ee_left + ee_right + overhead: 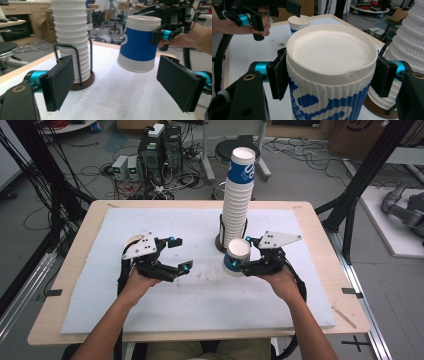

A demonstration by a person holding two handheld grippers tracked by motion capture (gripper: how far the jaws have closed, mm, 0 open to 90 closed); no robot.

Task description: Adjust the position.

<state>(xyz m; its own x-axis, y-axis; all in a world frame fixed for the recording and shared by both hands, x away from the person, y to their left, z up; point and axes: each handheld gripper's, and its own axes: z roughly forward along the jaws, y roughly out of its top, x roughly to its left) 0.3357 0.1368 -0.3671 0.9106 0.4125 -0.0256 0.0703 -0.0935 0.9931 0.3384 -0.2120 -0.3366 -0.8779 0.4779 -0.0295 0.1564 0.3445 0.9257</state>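
Holding my left gripper [179,255] open and empty on the left, I clamp my right gripper [243,255] on the rim of a blue-and-white ribbed paper cup [236,257], near the tall cup stack [237,205]; its long axis tilts slightly, mouth upward.

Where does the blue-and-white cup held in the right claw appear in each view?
High view: the held cup is at centre, just right of the cup stack.
Left gripper view: upper right, tilted above the table.
Right gripper view: centre foreground.
Shared landmark: the cup stack.
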